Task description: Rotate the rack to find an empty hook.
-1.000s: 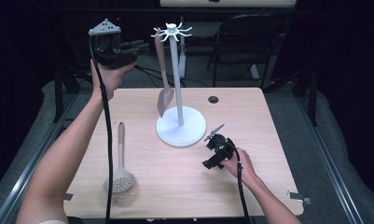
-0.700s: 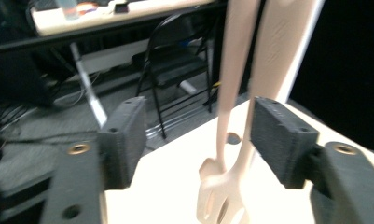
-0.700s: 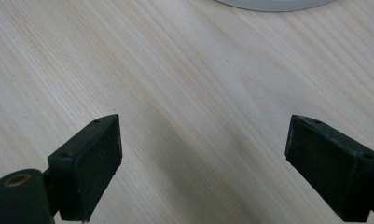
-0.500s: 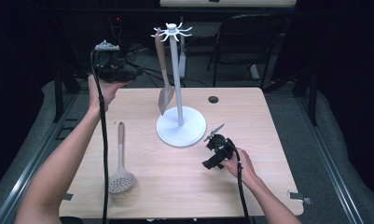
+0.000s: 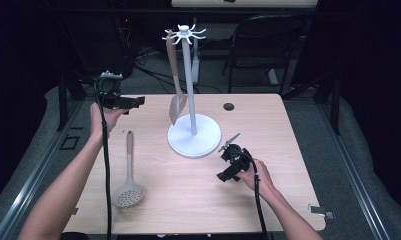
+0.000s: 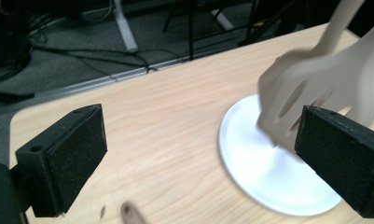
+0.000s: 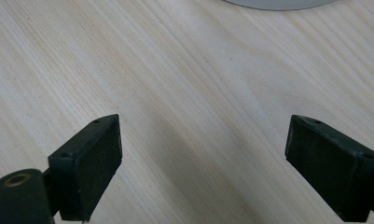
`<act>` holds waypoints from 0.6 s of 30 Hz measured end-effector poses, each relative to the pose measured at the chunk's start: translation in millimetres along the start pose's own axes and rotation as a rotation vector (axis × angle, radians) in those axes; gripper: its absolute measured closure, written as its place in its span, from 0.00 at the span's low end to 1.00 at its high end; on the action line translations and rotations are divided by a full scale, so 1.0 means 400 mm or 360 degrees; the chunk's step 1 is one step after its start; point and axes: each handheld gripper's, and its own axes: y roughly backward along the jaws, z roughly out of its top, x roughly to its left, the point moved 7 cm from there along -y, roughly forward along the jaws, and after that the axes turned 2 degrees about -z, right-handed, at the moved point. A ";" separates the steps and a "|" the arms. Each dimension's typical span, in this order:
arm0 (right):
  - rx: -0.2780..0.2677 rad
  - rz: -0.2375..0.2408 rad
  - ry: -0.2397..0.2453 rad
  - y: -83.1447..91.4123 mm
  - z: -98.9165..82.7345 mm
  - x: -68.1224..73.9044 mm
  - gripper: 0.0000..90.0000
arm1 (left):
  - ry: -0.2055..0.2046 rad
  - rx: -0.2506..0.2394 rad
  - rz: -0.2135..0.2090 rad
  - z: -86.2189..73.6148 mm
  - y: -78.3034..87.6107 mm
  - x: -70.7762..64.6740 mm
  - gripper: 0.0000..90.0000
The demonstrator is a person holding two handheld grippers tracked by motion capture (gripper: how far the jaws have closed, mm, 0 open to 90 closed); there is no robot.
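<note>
A white utensil stand [image 5: 193, 135] with a hooked crown rises mid-table. A beige slotted spatula [image 5: 176, 95] hangs from one of its hooks, its blade down near the round base [image 6: 264, 163]. Flat on the wood at the left lies a beige skimmer spoon [image 5: 127, 175]; the tip of its handle [image 6: 131, 212] peeks into the left gripper view. My left gripper [image 5: 130, 102] is held above the table's far left corner, open and empty, aimed at the stand. My right gripper [image 5: 227, 162] rests low by the base's right side, open over bare wood [image 7: 198, 116].
A round cable hole [image 5: 228, 106] sits in the tabletop behind the stand. A dark chair [image 5: 268, 45] and floor cables lie beyond the far edge. Tape marks [image 5: 322, 212] show at the front right corner.
My left gripper has dropped from up beside the stand's crown to just above the table's far left corner. The right gripper has stayed where it was.
</note>
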 end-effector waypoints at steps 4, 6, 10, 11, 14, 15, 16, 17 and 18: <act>-0.0005 0.0003 -0.0008 -0.002 0.000 0.002 0.12 | 0.0045 0.0031 0.0014 -0.057 -0.014 0.022 0.01; 0.0014 -0.0002 0.0014 0.001 0.000 0.001 0.12 | 0.0085 0.0048 -0.0024 -0.085 -0.022 0.027 0.00; 0.0008 0.0004 0.0006 -0.001 0.000 0.002 0.11 | 0.0119 0.0076 -0.0025 -0.139 -0.035 0.037 0.00; 0.0008 0.0006 0.0017 -0.001 0.000 0.002 0.11 | 0.0115 0.0094 -0.0029 -0.152 -0.038 0.039 0.00; 0.0003 0.0008 0.0025 0.000 0.002 0.007 0.10 | 0.0108 0.0119 0.0003 -0.191 -0.047 0.045 0.00; 0.0002 0.0012 0.0029 -0.001 0.002 0.008 0.09 | 0.0097 0.0125 0.0041 -0.202 -0.050 0.048 0.00; 0.0004 0.0011 0.0032 -0.001 0.002 0.009 0.09 | 0.0070 0.0149 0.0080 -0.213 -0.052 0.050 0.00; 0.0010 0.0010 0.0035 -0.002 0.001 0.009 0.08 | 0.0053 0.0161 0.0115 -0.223 -0.055 0.052 0.00; 0.0010 0.0005 0.0037 -0.003 0.000 0.008 0.06 | 0.0057 0.0172 0.0130 -0.233 -0.057 0.054 0.00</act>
